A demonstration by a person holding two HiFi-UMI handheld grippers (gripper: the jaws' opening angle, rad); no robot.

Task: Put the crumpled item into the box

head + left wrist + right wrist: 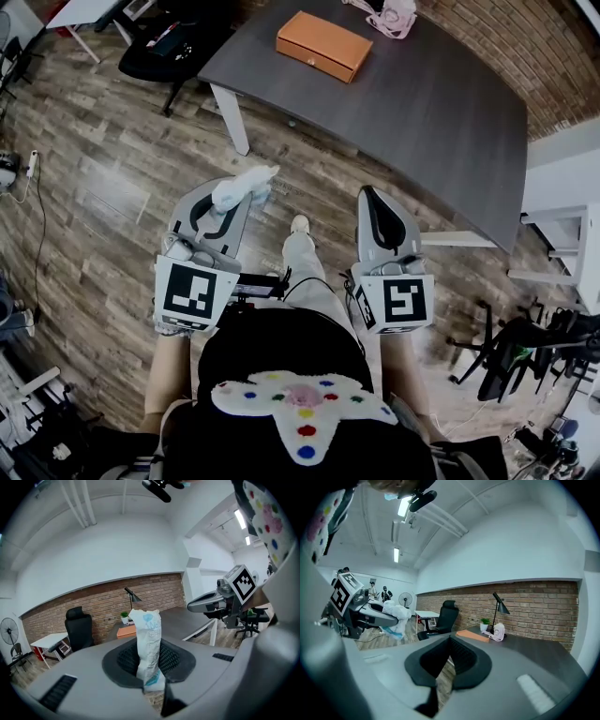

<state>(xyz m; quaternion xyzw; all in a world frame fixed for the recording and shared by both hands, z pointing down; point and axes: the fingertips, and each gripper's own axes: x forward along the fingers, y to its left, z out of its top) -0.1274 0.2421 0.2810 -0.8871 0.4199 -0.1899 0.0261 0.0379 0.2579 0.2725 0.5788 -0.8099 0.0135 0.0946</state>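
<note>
**Crumpled item held in L gripper, short of the table**

Head view: L gripper (246,190) is clamped on the crumpled item (242,186), white w/ a bit of blue. It is over the wood floor (112,187), just short of the table's (441,112) near edge. R gripper (368,195) is alongside, also short of that edge. The orange box (323,44) lies toward the table's far side, looks closed, well apart from both grippers.

Left gripper view: pads pinch the item's lower part. It stands upright betw. the jaws, top poking past them. The box shows on the table behind it.

Right gripper view: jaws are together w/ nothing betw. them. The box is on the table beyond, w/ a black lamp (500,604) and a small plant (485,622) near the table's far edge.
</note>
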